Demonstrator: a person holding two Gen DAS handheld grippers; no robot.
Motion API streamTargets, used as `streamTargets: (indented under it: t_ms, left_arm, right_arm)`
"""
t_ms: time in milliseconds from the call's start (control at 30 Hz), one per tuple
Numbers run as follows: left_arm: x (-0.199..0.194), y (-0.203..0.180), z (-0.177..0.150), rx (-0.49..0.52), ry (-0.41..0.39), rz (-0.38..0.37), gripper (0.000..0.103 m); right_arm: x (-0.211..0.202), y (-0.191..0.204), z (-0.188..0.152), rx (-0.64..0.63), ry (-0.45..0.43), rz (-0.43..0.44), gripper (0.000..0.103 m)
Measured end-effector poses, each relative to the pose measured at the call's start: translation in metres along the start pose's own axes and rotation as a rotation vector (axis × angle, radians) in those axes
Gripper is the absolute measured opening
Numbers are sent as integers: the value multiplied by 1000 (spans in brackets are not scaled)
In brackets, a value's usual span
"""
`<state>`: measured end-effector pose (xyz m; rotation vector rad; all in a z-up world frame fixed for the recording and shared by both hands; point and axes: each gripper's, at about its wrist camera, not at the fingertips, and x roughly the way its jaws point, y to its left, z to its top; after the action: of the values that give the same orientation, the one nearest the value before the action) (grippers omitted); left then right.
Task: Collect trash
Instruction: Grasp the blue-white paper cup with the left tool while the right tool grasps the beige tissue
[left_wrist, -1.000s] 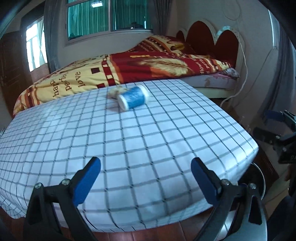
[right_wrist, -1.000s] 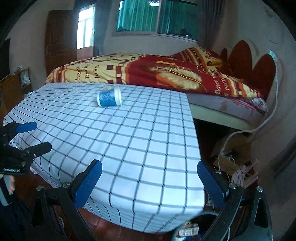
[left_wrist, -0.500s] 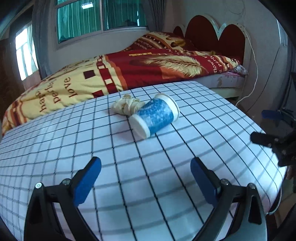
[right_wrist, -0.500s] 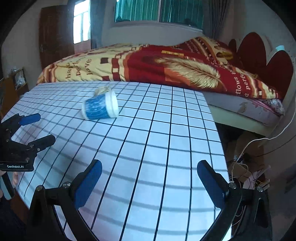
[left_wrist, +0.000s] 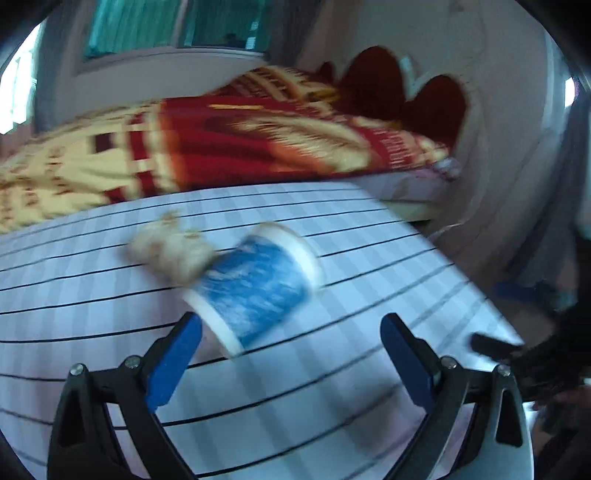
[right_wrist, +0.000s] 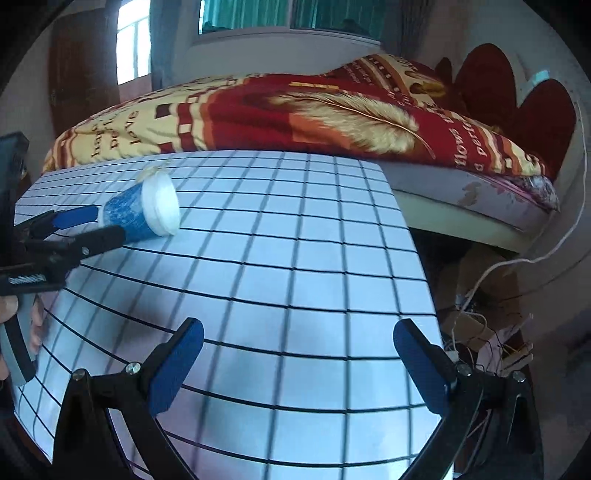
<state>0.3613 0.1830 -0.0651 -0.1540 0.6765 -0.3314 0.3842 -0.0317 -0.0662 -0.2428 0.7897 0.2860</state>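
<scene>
Here we are at the counter (right_wrist: 295, 258) with its checked cloth, and our target is the blue paper cup (left_wrist: 255, 288), lying on its side with its white rim pointing toward the right-hand edge. Just beyond it, touching or nearly so, sits a crumpled beige wad (left_wrist: 170, 251); the left view is smeared, so we can't say which.

Our left claw (left_wrist: 291, 343) is spread wide, nothing in it. From the right wrist view, the left claw's fingers (right_wrist: 74, 218) straddle the cup's narrow base end, one above and one below, and we see no pinch on the wall yet. Our right claw (right_wrist: 299, 354) is also released and empty, hovering over bare cloth well apart from the cup.

Now, how will this cup handle? We judge it very light, thin-walled and easy to crush. On its side it looks ready to roll at the slightest nudge, and the cloth gives it little to catch on. The rolled rim is likely the stiffest part, the mid-wall the softest. We'd take it across the body near the base, where the taper is narrow, closing gently so both pads meet it together. One pad arriving first could send it skittering into the wad. That wad looks soft and squashable, surely the easier pick.
</scene>
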Motion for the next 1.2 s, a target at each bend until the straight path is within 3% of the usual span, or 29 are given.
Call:
streamTargets:
  t_ms: [33, 200, 233, 400, 500, 567, 667, 767, 833, 867, 933, 1000, 1200]
  left_arm:
    - [-6, -6, -1, 8, -28, -18, 98]
    - [-9, -1, -6, 117, -29, 203, 97]
    - [-4, 5, -3, 120, -11, 217, 97]
    - [24, 22, 16, 172, 42, 160, 97]
    - [34, 11, 16, 174, 92, 22, 97]
    - [29, -3, 9, 206, 81, -17, 97]
    - [29, -21, 4, 261, 63, 84, 97]
    - [42, -28, 10, 278, 69, 139, 97]
    - [55, -29, 15, 273, 116, 128, 89]
    - [60, -29, 15, 270, 137, 121, 75]
    - [64, -31, 14, 273, 151, 137, 68]
    - [58, -29, 13, 224, 134, 127, 62]
    - [12, 0, 3, 100, 47, 230, 60]
  right_arm:
    - [-1, -4, -1, 7, 0, -4, 103]
    - [1, -17, -3, 29, -2, -10, 103]
    - [3, -18, -2, 34, -3, -4, 103]
    - [10, -14, 2, 25, -6, 3, 103]
    - [13, -18, 2, 35, -6, 3, 103]
    - [14, -22, 0, 39, -7, -3, 103]
    - [19, -31, -3, 53, 2, -11, 103]
    - [22, -38, -7, 77, 10, -12, 103]
    - [21, -39, -8, 79, 9, -6, 103]
    - [20, -39, -8, 75, 7, -8, 103]
    - [20, -40, -7, 67, 7, -12, 103]
    - [21, -41, -5, 70, 6, -10, 103]
    - [27, -28, 7, 62, -1, 20, 103]
